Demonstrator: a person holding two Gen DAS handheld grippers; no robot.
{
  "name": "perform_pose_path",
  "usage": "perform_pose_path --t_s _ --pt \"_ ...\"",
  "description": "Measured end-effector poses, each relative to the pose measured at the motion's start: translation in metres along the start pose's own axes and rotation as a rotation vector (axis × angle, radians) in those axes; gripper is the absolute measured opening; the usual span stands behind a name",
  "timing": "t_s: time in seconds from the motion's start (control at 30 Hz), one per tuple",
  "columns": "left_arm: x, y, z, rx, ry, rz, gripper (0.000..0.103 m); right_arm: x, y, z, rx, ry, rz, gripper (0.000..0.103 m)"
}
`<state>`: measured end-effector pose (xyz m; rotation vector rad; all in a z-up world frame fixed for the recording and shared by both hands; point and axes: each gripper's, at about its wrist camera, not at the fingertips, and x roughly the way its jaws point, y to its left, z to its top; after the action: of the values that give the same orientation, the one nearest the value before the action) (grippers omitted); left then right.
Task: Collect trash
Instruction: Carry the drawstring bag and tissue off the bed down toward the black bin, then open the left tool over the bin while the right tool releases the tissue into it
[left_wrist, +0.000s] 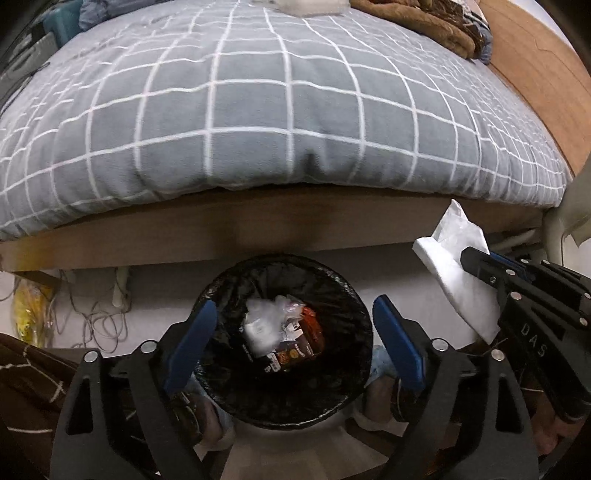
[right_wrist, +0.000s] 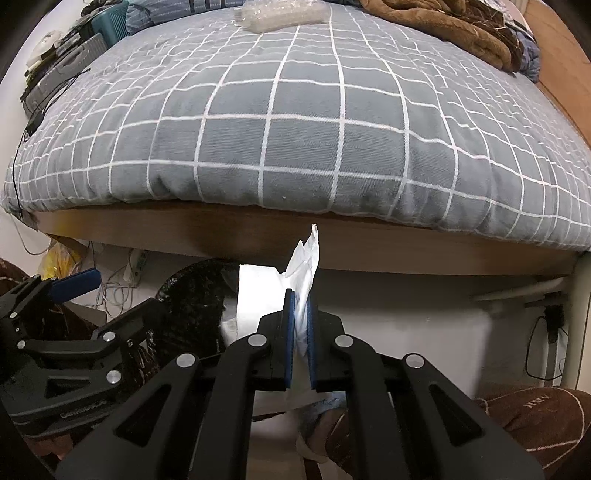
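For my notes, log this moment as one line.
left gripper: open over bin | right gripper: shut on white paper | paper not yet binned

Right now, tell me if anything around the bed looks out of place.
Yes. A clear plastic pack lies loose on the far end of the duvet, which looks like stray trash. Tangled cables and a yellow bag sit on the floor under the bed frame.
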<state>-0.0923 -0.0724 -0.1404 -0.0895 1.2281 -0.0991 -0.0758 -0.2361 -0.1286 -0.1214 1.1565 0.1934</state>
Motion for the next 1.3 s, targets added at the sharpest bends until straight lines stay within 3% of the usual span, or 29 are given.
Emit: perform_pose_path --t_s 0.23,1.0,1.3 --pt "-0.017 0.031 0.001 -0.051 -0.049 0.023 0.097 0.0 0.02 0.003 -0.031 -0.003 0.015 0.007" --pt "-0.041 0.099 -0.013 -0.138 -0.088 0.097 0.097 0.012 0.105 0.013 -0.158 0.017 0.068 0.008" --pt "-0.041 0.095 -0.011 -0.131 -0.09 0.095 0.097 0.013 0.102 0.011 -0.16 0.02 0.067 0.024"
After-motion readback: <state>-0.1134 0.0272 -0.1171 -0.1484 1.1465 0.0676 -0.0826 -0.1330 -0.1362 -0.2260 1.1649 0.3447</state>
